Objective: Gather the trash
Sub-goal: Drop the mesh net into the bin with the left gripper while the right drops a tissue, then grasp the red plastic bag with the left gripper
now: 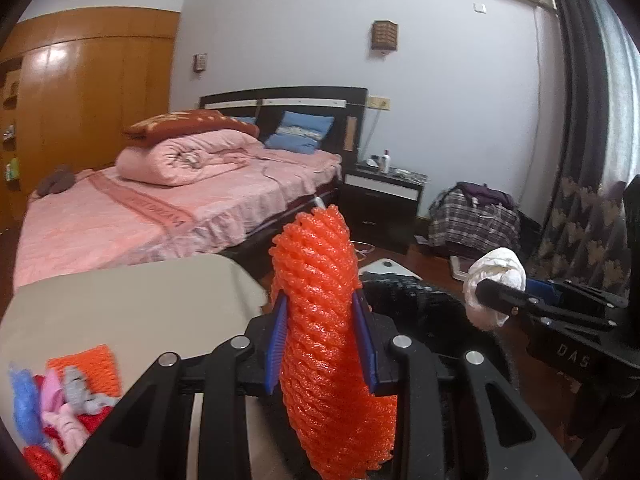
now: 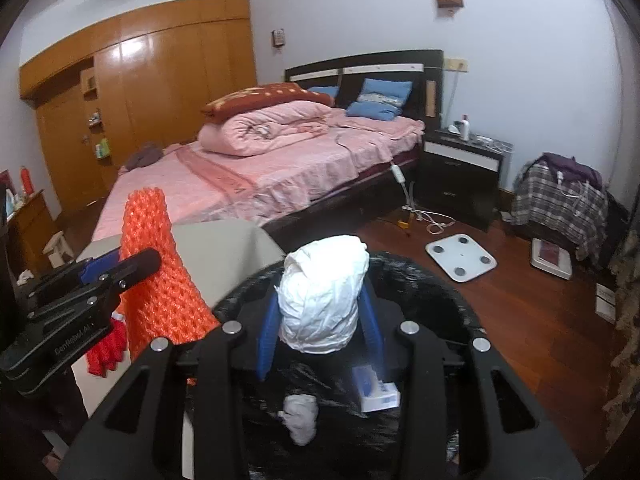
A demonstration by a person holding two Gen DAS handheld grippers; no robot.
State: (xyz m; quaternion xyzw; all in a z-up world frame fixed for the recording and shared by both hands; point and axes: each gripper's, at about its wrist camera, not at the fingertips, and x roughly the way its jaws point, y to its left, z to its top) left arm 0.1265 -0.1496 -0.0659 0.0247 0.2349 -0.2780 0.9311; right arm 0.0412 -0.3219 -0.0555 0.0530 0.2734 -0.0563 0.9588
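Note:
My left gripper (image 1: 320, 320) is shut on an orange foam net sleeve (image 1: 320, 300), which stands upright between its blue pads. In the right wrist view the same net sleeve (image 2: 156, 276) shows at the left, over the table edge. My right gripper (image 2: 320, 304) is shut on a crumpled white paper ball (image 2: 324, 292) and holds it above the black-lined trash bin (image 2: 448, 300). That paper ball (image 1: 496, 280) also shows at the right of the left wrist view. Inside the bin lie a grey crumpled wad (image 2: 300, 416) and a small white-and-blue box (image 2: 378, 390).
A beige table (image 1: 132, 308) carries more foam nets and scraps (image 1: 60, 396) at its near left. Behind stand a pink bed (image 2: 280, 168), a black nightstand (image 2: 460, 168), a white scale (image 2: 460, 258) on the wooden floor and a plaid bag (image 2: 560, 196).

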